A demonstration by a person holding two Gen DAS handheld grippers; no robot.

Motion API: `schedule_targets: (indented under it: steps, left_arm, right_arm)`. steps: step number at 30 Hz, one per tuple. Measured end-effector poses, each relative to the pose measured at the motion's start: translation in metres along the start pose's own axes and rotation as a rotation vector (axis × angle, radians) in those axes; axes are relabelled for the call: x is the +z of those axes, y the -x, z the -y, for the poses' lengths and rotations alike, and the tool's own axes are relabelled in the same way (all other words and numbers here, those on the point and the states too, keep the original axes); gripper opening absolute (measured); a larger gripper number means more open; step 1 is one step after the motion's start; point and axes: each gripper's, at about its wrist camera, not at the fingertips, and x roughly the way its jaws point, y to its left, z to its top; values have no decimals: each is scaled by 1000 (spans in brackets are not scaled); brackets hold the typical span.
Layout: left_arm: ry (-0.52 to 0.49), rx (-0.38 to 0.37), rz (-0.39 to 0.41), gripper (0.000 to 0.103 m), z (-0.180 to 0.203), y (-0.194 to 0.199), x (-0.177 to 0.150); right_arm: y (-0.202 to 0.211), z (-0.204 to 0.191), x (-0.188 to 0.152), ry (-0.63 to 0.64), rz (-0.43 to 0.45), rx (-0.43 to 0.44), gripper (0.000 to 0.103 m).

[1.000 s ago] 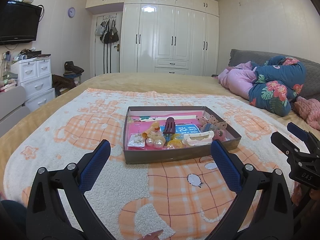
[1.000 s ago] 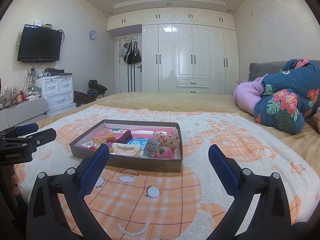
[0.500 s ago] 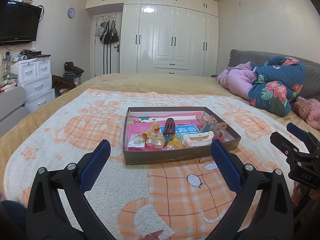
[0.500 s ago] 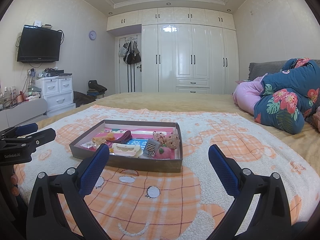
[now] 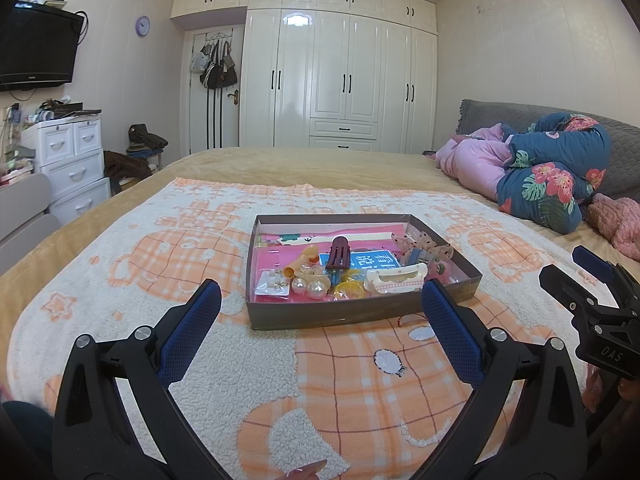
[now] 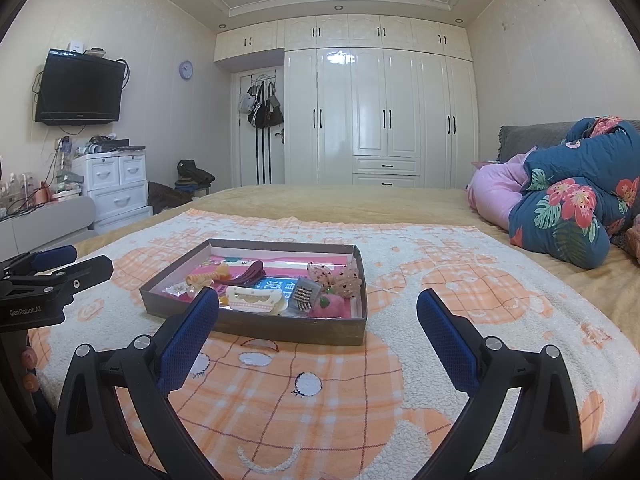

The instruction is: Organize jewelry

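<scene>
Grey tray lies ahead of both spread tools, untouched.

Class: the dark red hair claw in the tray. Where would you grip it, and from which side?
Grip the hair claw across its narrow body, coming from above. It lies long and flat on the clutter, ringed by tray walls, so a side approach is likely blocked.

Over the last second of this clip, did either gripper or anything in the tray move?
No visible change. The left gripper and right gripper are both open and empty, short of the tray on the blanket, as before. The hair clips and other accessories in the tray lie as they did.
</scene>
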Motion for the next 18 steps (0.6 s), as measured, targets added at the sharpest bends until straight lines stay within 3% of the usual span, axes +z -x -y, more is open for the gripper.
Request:
schedule_targets:
  steps: [18]
  left_arm:
    - [-1,5,3,92,0,0,1]
  right_arm:
    - [1,-1,0,-3,2,-5,97]
